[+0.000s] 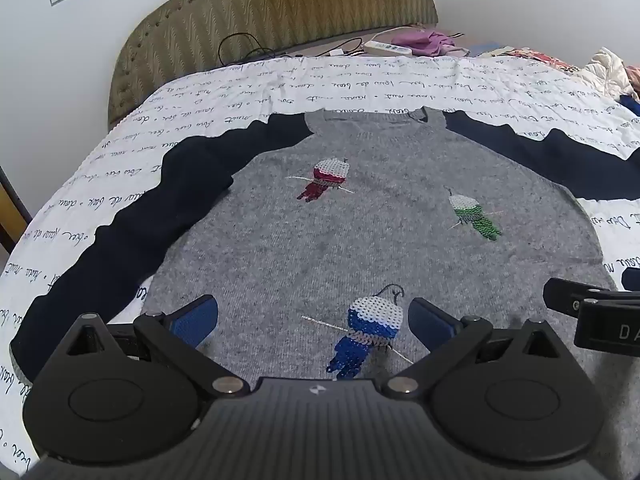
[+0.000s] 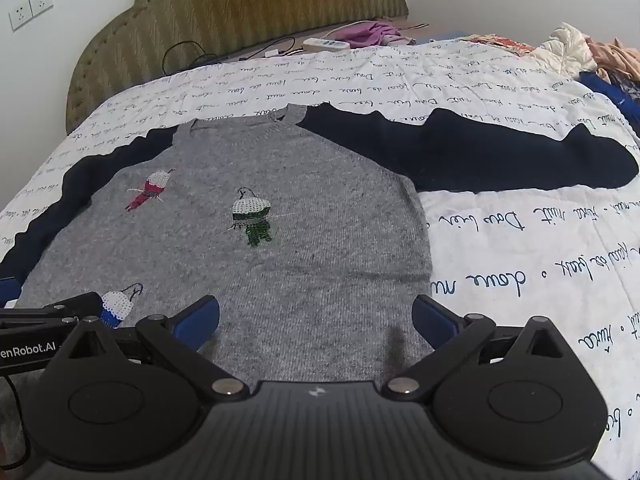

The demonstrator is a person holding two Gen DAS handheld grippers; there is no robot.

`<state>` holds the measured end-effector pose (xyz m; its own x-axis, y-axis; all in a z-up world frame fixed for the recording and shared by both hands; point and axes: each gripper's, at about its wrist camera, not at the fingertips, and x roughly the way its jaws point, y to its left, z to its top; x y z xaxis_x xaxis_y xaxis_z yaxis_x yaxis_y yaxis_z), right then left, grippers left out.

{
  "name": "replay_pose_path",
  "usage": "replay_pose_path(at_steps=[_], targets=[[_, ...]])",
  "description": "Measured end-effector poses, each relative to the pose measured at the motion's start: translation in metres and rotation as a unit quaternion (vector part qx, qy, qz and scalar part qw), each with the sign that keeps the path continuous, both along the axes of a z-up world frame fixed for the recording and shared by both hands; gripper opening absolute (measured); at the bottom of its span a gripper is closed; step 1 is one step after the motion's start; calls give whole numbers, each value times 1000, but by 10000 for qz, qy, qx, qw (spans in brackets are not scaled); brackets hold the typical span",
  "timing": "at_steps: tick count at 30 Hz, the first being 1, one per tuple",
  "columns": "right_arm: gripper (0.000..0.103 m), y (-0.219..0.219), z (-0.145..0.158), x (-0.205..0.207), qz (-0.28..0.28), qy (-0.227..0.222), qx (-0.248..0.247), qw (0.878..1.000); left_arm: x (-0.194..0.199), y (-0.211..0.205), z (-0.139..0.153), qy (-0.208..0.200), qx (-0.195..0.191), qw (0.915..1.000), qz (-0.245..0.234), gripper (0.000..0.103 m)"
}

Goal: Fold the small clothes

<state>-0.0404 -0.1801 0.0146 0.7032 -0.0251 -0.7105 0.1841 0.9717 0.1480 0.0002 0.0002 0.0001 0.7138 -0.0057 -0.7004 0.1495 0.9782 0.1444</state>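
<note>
A small grey sweater point(image 1: 360, 216) with navy sleeves and three sequin birds lies flat, front up, on the bed; it also shows in the right wrist view point(image 2: 280, 272). Its left sleeve point(image 1: 120, 232) and right sleeve point(image 2: 500, 156) are spread outwards. My left gripper point(image 1: 312, 320) is open and empty above the hem, around the blue bird point(image 1: 368, 332). My right gripper point(image 2: 316, 320) is open and empty above the hem near the sweater's right side. Each gripper shows at the edge of the other's view.
The white quilt with script print point(image 2: 520, 248) covers the bed. An olive headboard point(image 1: 272, 12) stands behind. A power strip point(image 1: 388, 48), cables and purple cloth point(image 1: 428, 42) lie at the bed's head. A pile of clothes point(image 2: 592, 56) lies at the far right.
</note>
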Motion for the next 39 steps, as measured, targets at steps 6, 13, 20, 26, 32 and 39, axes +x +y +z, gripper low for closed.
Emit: replay_pose_path(at_steps=[6, 13, 20, 26, 32, 39], targets=[[103, 0, 0, 0, 5, -13, 12, 10000, -2, 0, 1, -28, -4, 10000, -54, 103], [103, 1, 1, 1, -5, -2, 19, 10000, -3, 4, 0, -35, -44, 10000, -59, 103], [103, 1, -1, -1, 6, -5, 11, 10000, -4, 1, 4, -38, -84, 9999, -47, 103], [103, 0, 0, -1, -5, 11, 10, 10000, -4, 2, 6, -23, -123, 9999, -44, 103], [103, -1, 0, -1, -33, 15, 23, 10000, -4, 0, 7, -31, -92, 9999, -32, 103], [103, -1, 0, -2, -20, 2, 55, 10000, -5, -1, 6, -29, 32, 10000, 33, 103]])
